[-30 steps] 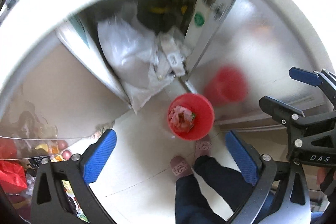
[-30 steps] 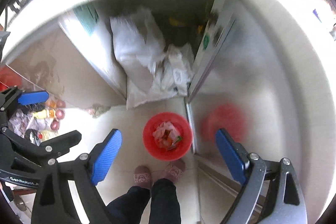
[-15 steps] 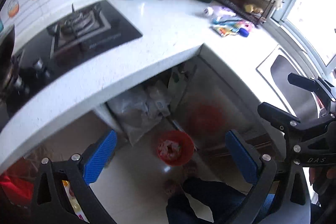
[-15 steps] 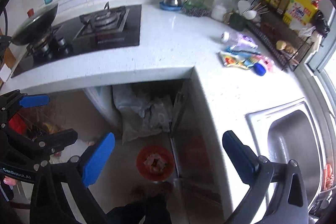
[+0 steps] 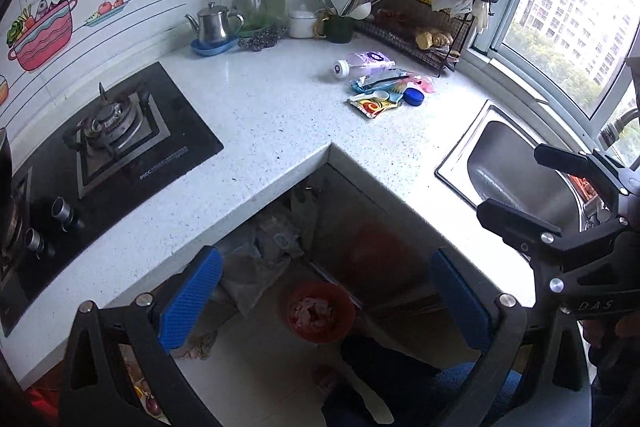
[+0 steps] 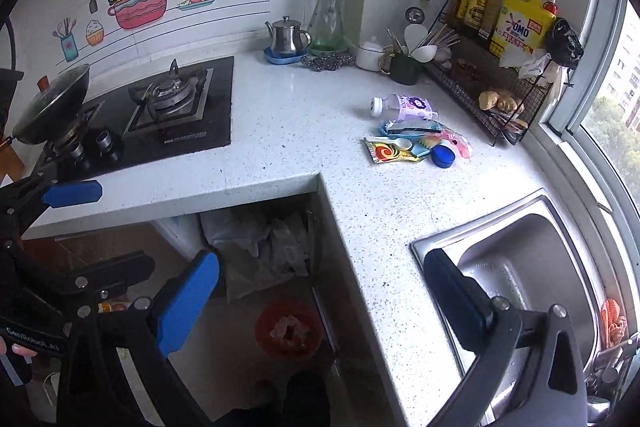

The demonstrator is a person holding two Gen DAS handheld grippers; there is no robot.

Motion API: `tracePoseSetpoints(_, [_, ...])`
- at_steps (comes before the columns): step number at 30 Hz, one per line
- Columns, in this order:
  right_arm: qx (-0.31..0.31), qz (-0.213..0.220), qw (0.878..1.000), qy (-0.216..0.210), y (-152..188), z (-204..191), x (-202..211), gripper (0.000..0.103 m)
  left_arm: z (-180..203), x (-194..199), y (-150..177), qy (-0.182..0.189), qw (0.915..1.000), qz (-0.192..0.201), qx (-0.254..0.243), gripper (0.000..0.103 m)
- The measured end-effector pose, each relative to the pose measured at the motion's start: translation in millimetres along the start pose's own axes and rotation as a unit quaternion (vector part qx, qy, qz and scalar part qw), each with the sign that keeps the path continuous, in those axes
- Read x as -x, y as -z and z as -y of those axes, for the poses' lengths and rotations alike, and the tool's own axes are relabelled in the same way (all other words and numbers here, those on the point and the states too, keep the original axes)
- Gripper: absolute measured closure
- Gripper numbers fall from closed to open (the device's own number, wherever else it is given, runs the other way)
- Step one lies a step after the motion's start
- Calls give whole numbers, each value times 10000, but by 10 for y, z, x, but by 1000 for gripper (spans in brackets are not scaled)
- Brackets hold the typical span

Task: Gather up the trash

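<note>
Overhead, speckled white countertop (image 6: 304, 131), corner kitchen.

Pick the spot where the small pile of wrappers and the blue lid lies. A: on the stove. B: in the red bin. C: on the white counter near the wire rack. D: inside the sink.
C: the pile of wrappers lies on the white counter, just in front of the wire rack.

Bare countertop (image 6: 304, 131) lies open between stove (image 6: 168, 111) and litter pile (image 6: 416, 143).
</note>
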State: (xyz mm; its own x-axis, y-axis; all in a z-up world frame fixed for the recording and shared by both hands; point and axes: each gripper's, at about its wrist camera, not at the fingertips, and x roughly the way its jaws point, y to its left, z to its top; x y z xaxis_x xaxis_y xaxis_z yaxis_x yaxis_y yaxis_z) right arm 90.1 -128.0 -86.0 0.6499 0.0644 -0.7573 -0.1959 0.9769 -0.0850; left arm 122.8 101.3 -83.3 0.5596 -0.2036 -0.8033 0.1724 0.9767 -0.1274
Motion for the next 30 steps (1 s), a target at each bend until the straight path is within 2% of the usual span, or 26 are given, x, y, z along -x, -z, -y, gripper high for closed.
tracePoseSetpoints(6, [-326,92,9994,116,-131,269,2,0,126,-174,-411,74,9997,-34,-229,0])
tracePoseSetpoints(21, [-1034,131,9944,146,-718,1202,-436,0,516,-940,-1664,200,9957,-119,-900,0])
tracePoseSetpoints(30, [-1150,-196,9932,39,-1006,1636,-860,1,635,-1483,-2263,277,9930,-288,-1112,0])
